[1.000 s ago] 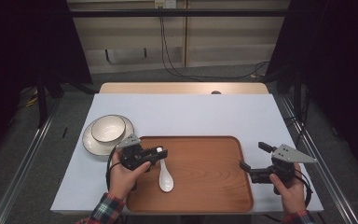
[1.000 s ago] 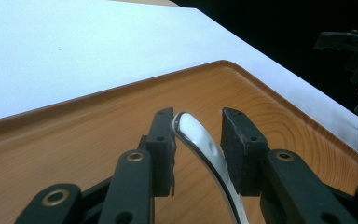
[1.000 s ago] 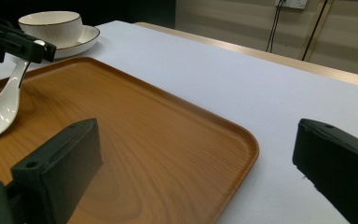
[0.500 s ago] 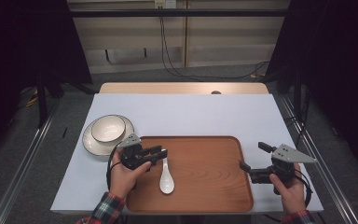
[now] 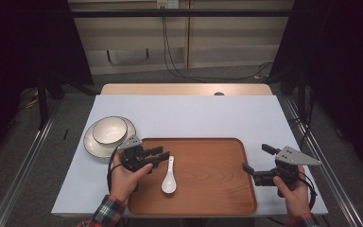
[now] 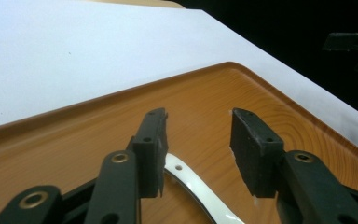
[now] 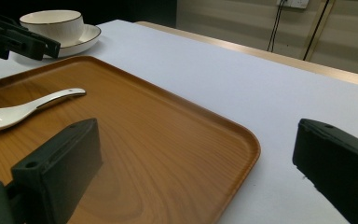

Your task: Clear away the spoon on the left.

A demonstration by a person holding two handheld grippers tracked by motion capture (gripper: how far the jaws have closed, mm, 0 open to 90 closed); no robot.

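A white ceramic spoon [image 5: 168, 177] lies on the wooden tray [image 5: 208, 198], bowl end toward the person. My left gripper [image 5: 162, 154] hovers over the tip of the handle. In the left gripper view the left gripper [image 6: 198, 128] has just been opening its jaws. The spoon handle [image 6: 191, 183] lies low between them on the tray [image 6: 279, 116], and neither pad touches it. My right gripper [image 5: 256, 158] stands wide open at the tray's right edge and holds nothing. In the right gripper view the right gripper [image 7: 196, 158] has one jaw over the tray [image 7: 168, 140] and the other over the table.
A white bowl [image 5: 109, 130] sits on a white plate [image 5: 90, 144] left of the tray, just behind my left hand. The right gripper view shows the bowl [image 7: 51, 21], the spoon [image 7: 18, 112] and the left gripper [image 7: 14, 39] far off. Pale blue table [image 5: 194, 116] stretches behind the tray.
The left gripper's jaws stand wider apart than before. The spoon, both hands and the right gripper have kept their places.
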